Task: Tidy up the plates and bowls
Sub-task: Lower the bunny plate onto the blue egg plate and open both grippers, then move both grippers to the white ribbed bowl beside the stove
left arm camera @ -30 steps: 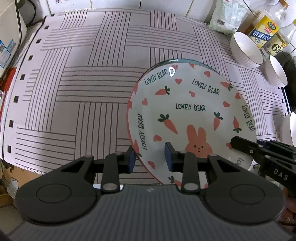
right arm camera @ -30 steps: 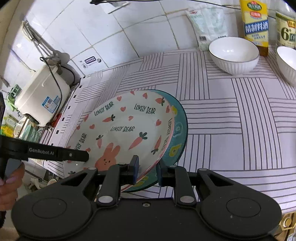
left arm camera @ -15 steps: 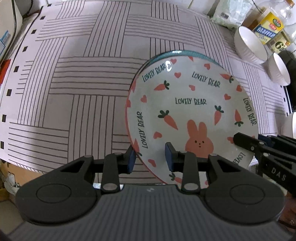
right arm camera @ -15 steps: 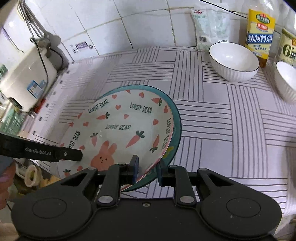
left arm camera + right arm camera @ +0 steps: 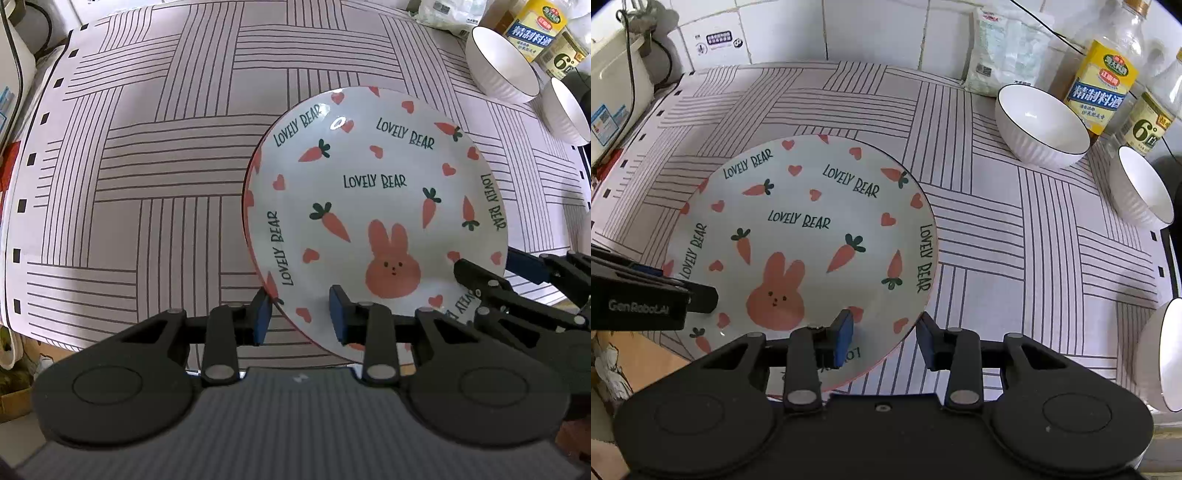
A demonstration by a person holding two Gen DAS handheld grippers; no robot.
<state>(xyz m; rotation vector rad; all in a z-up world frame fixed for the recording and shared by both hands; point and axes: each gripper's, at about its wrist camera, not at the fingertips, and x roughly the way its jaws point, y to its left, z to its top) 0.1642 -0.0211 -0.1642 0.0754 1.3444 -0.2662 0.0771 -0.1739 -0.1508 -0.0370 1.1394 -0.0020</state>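
Observation:
A white plate with a pink rabbit, carrots and "LOVELY BEAR" lettering [image 5: 373, 206] lies on the striped cloth; it also shows in the right wrist view [image 5: 801, 236]. The teal plate seen before is hidden under it. My left gripper [image 5: 299, 319] is open, its fingers either side of the plate's near left rim. My right gripper [image 5: 884, 339] is open, its fingers straddling the plate's near right rim. Two white ribbed bowls [image 5: 1041, 127] [image 5: 1141, 190] stand at the back right, and a third bowl [image 5: 1163, 354] sits at the right edge.
Bottles of cooking wine [image 5: 1104, 81] and vinegar [image 5: 1152, 122] and a white bag [image 5: 1004, 55] stand along the tiled back wall. A white appliance [image 5: 613, 96] sits at the far left. The striped cloth [image 5: 147, 147] ends at the near counter edge.
The rabbit plate has come down to lie flat over the teal plate, which no longer shows. Both grippers' jaws have opened wider around its rim, and both cameras have risen.

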